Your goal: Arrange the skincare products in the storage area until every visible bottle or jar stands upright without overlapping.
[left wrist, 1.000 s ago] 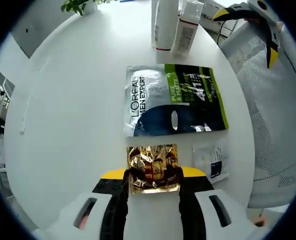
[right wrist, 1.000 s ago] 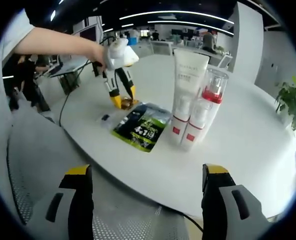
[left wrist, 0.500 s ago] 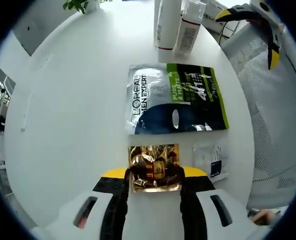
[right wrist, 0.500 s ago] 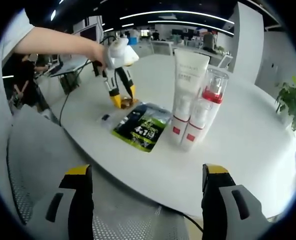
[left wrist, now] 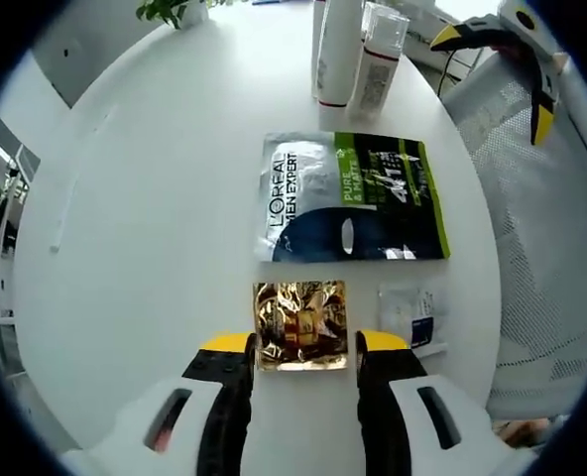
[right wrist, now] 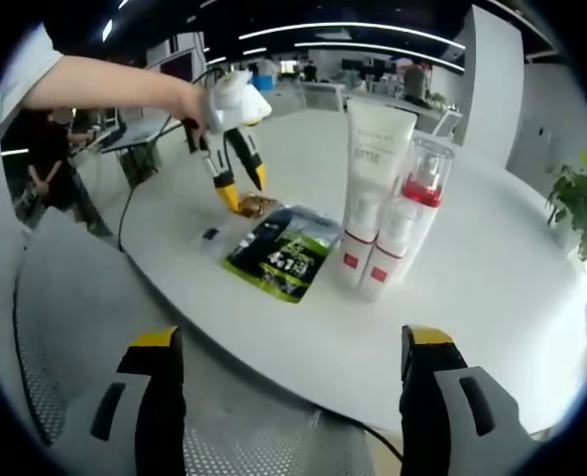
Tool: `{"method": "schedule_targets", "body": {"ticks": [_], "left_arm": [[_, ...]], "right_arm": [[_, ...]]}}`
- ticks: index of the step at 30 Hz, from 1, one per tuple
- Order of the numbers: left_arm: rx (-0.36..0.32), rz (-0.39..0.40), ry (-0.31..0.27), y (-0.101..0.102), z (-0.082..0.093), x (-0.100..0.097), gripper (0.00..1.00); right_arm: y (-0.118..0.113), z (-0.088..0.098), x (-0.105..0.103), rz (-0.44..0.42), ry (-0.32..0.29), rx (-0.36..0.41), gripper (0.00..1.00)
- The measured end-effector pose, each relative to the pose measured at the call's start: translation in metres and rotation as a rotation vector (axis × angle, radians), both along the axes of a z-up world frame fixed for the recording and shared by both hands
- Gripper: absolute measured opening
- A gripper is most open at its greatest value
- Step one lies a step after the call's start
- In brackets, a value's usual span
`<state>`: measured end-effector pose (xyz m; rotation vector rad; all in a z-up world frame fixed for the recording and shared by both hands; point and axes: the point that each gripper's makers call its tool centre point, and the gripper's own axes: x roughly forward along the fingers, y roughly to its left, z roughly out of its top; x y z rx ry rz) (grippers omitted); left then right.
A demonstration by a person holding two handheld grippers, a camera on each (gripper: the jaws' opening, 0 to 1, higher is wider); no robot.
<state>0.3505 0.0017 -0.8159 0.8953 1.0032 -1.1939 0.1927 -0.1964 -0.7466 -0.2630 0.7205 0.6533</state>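
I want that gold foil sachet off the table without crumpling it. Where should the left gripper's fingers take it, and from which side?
Probably by its near edge. The gold foil sachet lies flat on the white table, so there is no height to pinch. The left gripper stands open, a finger at each near corner; come in low from that side, clear of the black and green sachet.
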Motion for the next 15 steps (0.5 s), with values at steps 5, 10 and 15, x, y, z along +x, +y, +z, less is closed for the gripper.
{"method": "schedule_targets", "body": {"ticks": [5,10,15], "left_arm": [[-0.088,0.111,-0.011,-0.002,0.012,0.002,0.52],[-0.198,0.232,-0.013,-0.002,0.030,-0.005,0.60],[-0.305,0.362,-0.035,0.006,0.048,-0.013,0.73]], "right_arm": [[0.001,0.001,0.000,0.003,-0.006,0.002,0.91],[0.001,0.002,0.001,0.004,-0.014,0.006,0.91],[0.002,0.001,0.002,0.013,-0.022,0.006,0.91]]}}
